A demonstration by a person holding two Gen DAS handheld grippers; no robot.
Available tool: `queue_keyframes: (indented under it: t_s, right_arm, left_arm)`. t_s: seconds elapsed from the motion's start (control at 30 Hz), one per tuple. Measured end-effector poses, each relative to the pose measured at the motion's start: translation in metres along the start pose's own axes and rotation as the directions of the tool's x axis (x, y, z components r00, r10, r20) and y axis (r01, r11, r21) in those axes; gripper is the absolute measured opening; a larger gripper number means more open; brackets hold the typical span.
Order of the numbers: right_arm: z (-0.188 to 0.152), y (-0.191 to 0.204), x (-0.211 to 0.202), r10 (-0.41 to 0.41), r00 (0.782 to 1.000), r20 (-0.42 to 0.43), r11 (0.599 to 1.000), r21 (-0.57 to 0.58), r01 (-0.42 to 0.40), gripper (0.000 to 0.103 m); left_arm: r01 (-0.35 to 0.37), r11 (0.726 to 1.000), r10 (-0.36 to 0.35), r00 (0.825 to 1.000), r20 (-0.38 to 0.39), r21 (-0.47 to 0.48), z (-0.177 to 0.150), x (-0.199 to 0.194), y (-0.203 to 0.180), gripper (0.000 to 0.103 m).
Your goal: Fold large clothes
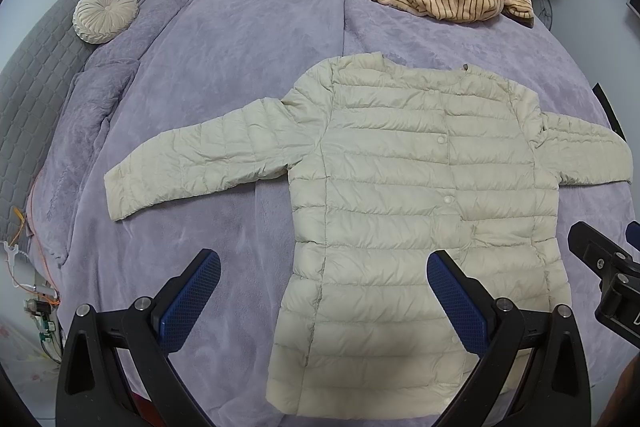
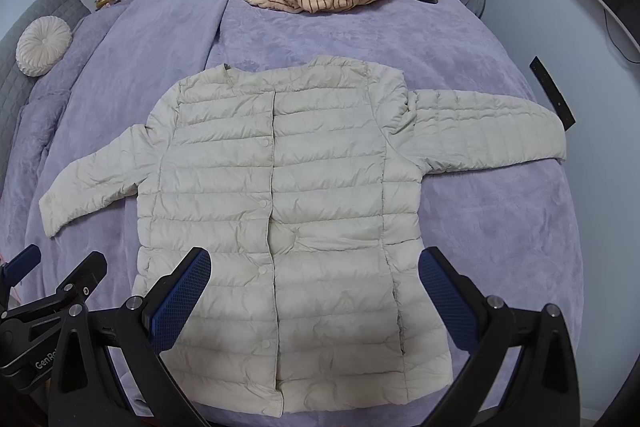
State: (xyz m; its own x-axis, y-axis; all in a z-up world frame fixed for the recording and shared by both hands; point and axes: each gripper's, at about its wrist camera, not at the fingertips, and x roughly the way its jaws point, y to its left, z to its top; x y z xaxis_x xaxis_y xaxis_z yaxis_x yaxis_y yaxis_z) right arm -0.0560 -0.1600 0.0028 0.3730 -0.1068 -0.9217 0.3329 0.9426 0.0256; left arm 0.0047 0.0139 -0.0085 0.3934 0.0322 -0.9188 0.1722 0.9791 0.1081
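My left gripper hovers nearest, jaws spread wide and empty above the near hem of the cream puffer jacket. The jacket lies flat, buttoned, sleeves out on the purple bedspread. To the right, my right gripper gapes likewise, holding nothing.

Each wrist view looks forward and down between its own spread blue-padded tongs, from above the hem. Both share the cream quilted puffer jacket on the lilac plush bedspread.
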Motion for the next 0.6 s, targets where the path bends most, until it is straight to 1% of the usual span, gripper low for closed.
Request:
queue_keyframes:
  t_s: [0.6]
  right_arm:
    - [0.0002, 0.0001, 0.0002, -0.001, 1.0, 0.002, 1.0, -0.001, 0.001, 0.103]
  left_arm:
    - [-0.004, 1.0, 0.004, 1.0, -0.006, 0.002, 0.0001, 0.001, -0.0003, 0.103]
